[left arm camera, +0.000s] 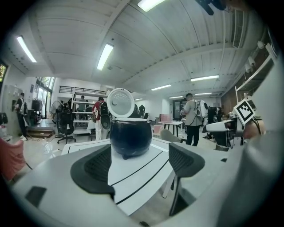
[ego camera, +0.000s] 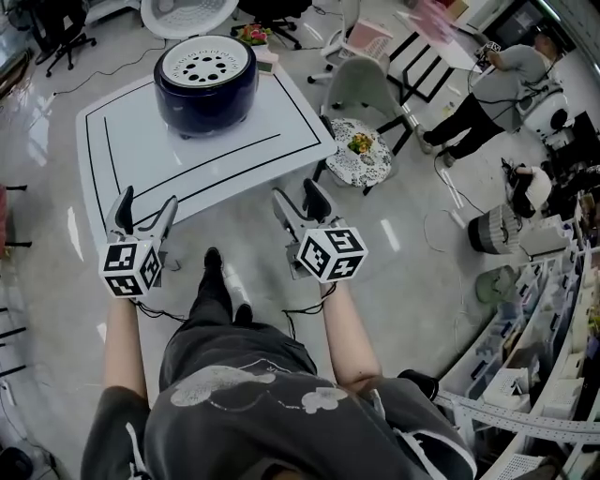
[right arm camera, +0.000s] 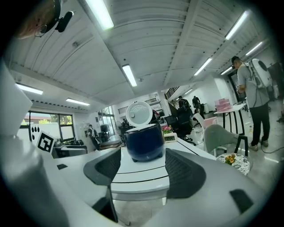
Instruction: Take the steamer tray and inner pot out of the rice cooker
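A dark blue rice cooker (ego camera: 205, 89) stands on the far part of the white table (ego camera: 131, 150), its round white lid (ego camera: 187, 11) swung up behind it. A white steamer tray (ego camera: 204, 65) with holes sits in its top. The cooker (left arm camera: 130, 136) shows ahead between the jaws in the left gripper view, and the cooker (right arm camera: 144, 142) does likewise in the right gripper view. My left gripper (ego camera: 144, 212) hangs open over the table's near edge. Just off the table's near right corner, my right gripper (ego camera: 296, 203) is open too. Both hold nothing.
A grey chair (ego camera: 361, 89) and a round flowered stool (ego camera: 362, 150) stand right of the table. A small flower pot with a clock (ego camera: 255, 37) sits behind the cooker. A person (ego camera: 492, 94) bends over at the far right beside shelves and cables. Office chairs (ego camera: 61, 33) stand far left.
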`<state>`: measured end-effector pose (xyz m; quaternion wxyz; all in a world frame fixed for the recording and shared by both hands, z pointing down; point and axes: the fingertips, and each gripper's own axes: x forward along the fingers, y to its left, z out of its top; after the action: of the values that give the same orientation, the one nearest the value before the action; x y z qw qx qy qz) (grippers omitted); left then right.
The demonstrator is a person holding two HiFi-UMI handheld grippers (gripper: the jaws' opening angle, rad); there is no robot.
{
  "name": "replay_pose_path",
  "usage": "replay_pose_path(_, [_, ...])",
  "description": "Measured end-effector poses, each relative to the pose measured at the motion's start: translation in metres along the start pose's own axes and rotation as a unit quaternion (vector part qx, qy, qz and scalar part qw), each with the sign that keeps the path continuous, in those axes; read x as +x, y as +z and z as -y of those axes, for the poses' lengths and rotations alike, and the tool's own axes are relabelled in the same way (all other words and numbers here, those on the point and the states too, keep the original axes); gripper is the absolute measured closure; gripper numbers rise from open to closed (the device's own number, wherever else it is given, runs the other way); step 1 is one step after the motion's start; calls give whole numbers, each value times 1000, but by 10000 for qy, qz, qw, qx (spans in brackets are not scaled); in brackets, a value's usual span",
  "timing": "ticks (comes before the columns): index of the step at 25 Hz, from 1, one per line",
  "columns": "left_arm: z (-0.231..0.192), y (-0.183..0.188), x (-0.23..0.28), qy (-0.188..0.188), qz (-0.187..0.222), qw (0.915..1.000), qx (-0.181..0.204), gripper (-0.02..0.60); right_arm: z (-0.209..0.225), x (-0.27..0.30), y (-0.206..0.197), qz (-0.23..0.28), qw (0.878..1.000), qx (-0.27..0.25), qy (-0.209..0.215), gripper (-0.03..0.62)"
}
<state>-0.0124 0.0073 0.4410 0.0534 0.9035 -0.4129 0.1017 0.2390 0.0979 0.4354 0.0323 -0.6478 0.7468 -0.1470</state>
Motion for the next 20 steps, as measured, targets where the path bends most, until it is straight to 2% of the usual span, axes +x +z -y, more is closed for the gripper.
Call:
replay_pose_path(7, [-24, 28, 55, -64, 159, 9998, -31, 186, 13, 59, 16, -96, 9999, -60, 123, 289])
replay_pose_path(11, [-51, 46, 96, -12, 284, 9996, -77, 186, 26, 109, 29, -241, 9994, -150, 201, 289])
replay_pose_path(16, [-94, 65, 151, 158, 365, 9991, -160, 187, 44, 183, 69, -185, 9990, -219, 341, 289])
replay_pose_path(20, [-130, 90, 178, 276, 507, 9981, -214, 186, 42, 244, 105, -212, 9978, -459, 426, 289])
